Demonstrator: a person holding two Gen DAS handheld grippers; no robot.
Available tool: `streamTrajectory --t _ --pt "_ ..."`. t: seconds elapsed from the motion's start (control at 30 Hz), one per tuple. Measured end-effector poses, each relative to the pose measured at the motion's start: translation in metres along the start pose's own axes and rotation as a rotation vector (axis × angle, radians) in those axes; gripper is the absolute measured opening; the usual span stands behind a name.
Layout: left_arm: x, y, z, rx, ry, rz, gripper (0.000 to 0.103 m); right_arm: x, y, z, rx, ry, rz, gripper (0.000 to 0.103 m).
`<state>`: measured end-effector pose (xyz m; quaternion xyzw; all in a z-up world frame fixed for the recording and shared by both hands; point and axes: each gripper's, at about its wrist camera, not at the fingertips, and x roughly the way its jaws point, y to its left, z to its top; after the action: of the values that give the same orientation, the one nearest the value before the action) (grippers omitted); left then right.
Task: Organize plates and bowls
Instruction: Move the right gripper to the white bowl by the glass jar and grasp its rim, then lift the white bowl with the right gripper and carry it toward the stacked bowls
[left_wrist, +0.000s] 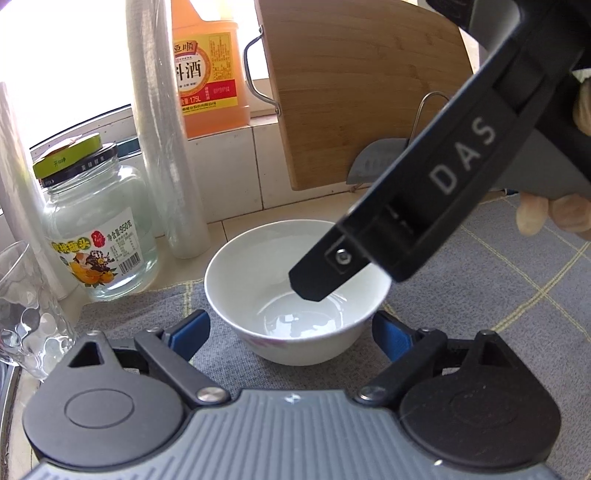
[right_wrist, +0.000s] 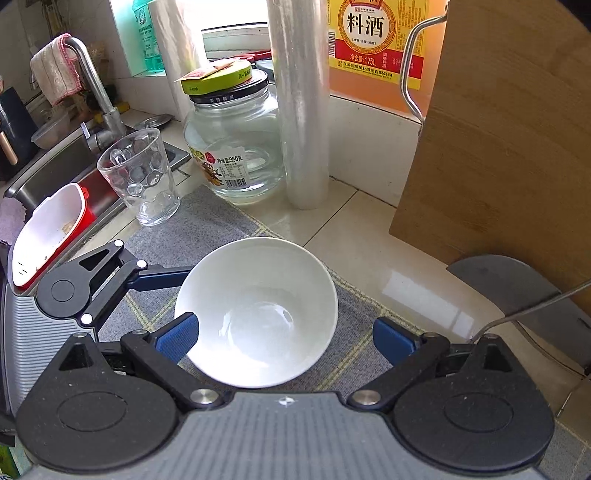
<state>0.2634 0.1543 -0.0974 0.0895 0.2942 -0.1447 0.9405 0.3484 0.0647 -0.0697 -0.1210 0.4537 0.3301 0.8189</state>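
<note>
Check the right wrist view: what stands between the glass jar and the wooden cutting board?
In the right wrist view, an upright roll of cling film stands between the glass jar and the wooden cutting board, on the tiled counter.

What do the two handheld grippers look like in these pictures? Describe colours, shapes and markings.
Both match: a ribbed grey body, two round black discs with silver pivot pins, black linkage arms and blue textured pads. The left gripper and right gripper show this from their own cameras. Seen from outside in the left wrist view, the right gripper has long black fingers and white "DAS" lettering.
</note>
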Motion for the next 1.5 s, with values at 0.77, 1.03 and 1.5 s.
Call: streamTrajectory --t 0.77,1.03,1.5 --pt "0.001 0.005 0.001 -0.017 -0.002 -0.022 0.089 0.029 -0.003 0.019 -0.014 0.016 0.067 0.081" --pt "0.0 0.004 0.0 -0.004 0.004 -0.018 0.089 0.03 -0.003 0.019 0.0 0.02 0.079 0.08" --pt "-0.026 -0.005 -0.001 0.009 0.056 -0.064 0.089 -0.007 0.01 -0.002 -0.001 0.008 0.099 0.08"
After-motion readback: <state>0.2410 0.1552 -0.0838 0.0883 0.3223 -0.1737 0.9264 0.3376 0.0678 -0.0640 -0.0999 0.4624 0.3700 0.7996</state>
